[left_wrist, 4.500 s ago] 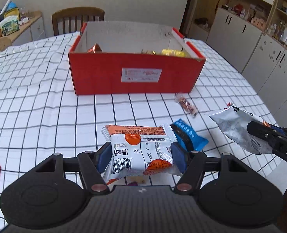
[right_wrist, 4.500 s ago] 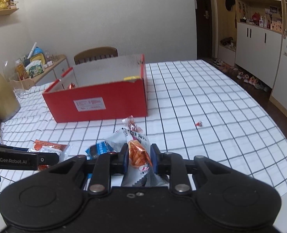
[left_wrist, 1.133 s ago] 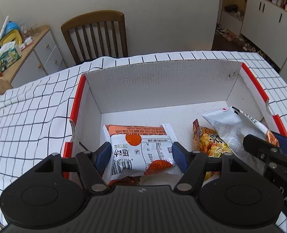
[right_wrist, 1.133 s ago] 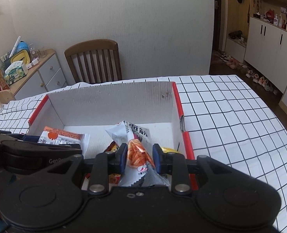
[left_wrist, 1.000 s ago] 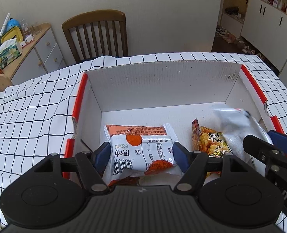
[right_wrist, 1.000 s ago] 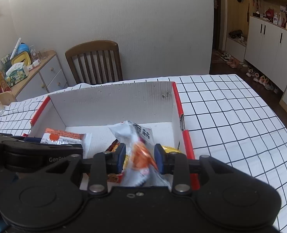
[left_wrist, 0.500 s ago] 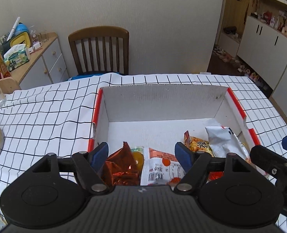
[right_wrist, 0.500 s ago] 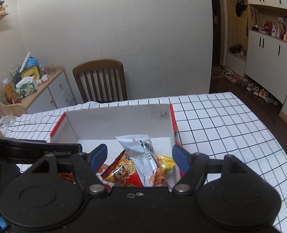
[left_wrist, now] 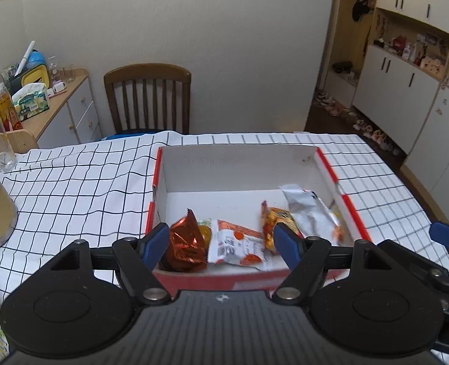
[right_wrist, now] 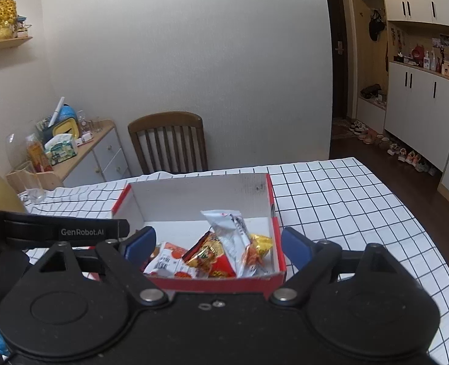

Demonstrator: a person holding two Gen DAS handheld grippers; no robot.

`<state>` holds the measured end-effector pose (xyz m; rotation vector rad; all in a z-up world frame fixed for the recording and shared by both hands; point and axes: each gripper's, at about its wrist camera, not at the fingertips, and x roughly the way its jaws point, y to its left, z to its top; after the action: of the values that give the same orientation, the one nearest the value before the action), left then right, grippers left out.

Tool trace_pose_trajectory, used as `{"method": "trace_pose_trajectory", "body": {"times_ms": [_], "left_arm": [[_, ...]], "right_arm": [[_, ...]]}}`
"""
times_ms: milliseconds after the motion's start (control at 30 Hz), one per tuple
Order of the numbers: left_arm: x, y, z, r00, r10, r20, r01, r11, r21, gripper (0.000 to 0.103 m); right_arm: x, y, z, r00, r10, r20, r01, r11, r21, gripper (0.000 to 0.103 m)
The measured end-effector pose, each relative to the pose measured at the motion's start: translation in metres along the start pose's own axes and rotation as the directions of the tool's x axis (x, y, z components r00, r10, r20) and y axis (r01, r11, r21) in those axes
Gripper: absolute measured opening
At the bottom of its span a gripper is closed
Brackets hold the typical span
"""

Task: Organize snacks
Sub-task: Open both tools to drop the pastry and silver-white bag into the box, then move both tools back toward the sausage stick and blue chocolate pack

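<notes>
A table under a white cloth with a black grid [left_wrist: 81, 188] fills the lower part of both wrist views, with a wooden chair [left_wrist: 147, 97] at its far side against a pale wall. On the cloth sits a red cardboard box [left_wrist: 333, 176] with a white inside, open at the top. A second ago both cameras looked closely down into this box; it now appears smaller and farther away.

The snacks lie along the near side of the box. From left to right: a crumpled copper foil pack [left_wrist: 184, 243], a white and orange packet [left_wrist: 239, 245], an orange snack bag [left_wrist: 277, 222], and a silver packet [left_wrist: 311, 213].

A second ago the left gripper [left_wrist: 221, 245] clasped the white and orange packet; that packet now rests in the box, and the jaws stand apart with nothing between them. The right gripper [right_wrist: 218, 245] earlier pinched the silver packet; its jaws have just been opening, now spread wide and empty, with that packet lying in the box's right part.
</notes>
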<state>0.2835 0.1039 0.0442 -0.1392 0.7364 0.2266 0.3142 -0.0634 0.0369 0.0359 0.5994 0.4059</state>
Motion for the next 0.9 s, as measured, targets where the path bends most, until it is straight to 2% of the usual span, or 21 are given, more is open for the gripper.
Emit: {"method": "trace_pose_trajectory", "body": {"times_ms": [167,233,367,667,900], "left_arm": [[-0.02,0.0,-0.016,0.999,-0.035,0.007,0.035,0.999,-0.002,0.076],[-0.028,0.003,-0.023,0.999,-0.048,0.012,0.048,0.999,-0.012,0.083],[-0.042,0.007,-0.038,0.997,-0.074,0.021,0.074,0.997,-0.016,0.083],[-0.06,0.013,-0.078,0.994,-0.106,0.019,0.107,0.994,-0.037,0.084],[-0.058,0.017,-0.109,0.99,-0.134,-0.045,0.13,0.988,-0.089,0.084]], "right_arm": [[-0.021,0.0,-0.012,1.0,0.025,0.008,-0.025,1.0,-0.009,0.095],[-0.029,0.0,-0.018,0.999,0.037,0.006,-0.037,0.999,-0.012,0.097],[-0.043,-0.003,-0.031,0.998,0.058,-0.001,-0.058,0.998,-0.007,0.101],[-0.06,-0.005,-0.067,0.993,0.109,-0.047,-0.11,0.994,-0.021,0.103],[-0.063,-0.012,-0.093,0.987,0.138,-0.083,-0.14,0.99,-0.007,0.103]]}}
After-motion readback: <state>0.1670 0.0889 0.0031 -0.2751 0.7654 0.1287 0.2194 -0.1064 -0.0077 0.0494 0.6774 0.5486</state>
